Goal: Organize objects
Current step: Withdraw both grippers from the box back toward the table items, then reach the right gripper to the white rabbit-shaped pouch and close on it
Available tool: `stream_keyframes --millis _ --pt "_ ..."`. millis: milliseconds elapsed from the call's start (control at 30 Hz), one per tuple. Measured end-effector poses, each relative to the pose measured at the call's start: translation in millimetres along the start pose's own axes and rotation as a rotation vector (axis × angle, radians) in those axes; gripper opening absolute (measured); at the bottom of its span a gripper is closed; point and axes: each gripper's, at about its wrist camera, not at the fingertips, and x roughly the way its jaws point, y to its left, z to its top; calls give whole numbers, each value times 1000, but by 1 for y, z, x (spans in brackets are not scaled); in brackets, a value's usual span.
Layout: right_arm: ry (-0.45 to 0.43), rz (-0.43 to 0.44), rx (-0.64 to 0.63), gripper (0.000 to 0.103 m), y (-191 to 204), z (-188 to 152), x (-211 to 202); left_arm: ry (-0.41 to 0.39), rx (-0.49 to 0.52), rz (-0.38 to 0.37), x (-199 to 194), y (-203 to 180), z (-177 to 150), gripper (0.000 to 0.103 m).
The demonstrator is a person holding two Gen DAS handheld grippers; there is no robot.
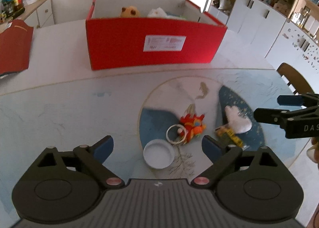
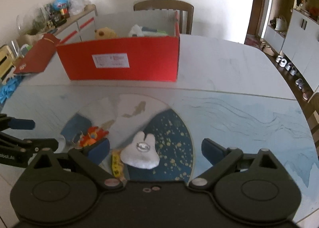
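Mid-tabletop (image 1: 59,108) clutter awaits boxing: left gripper (image 1: 157,146) and right gripper (image 2: 155,151), both released, must each clamp one item.

A wooden chair (image 2: 163,6) stands behind the table; cabinets (image 1: 257,20) hold blurred, perhaps decorative, items.
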Motion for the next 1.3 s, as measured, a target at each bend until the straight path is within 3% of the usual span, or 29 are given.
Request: stream_keyframes --millis 433,800,1300 --pt "61 26 13 89 0 -7 23 19 -2 41 25 2 -23 103" --pt "98 17 17 78 -10 -7 38 12 98 122 34 -9 -22 103" --pt "108 39 -41 65 -13 -6 44 -23 94 128 33 -10 -23 98"
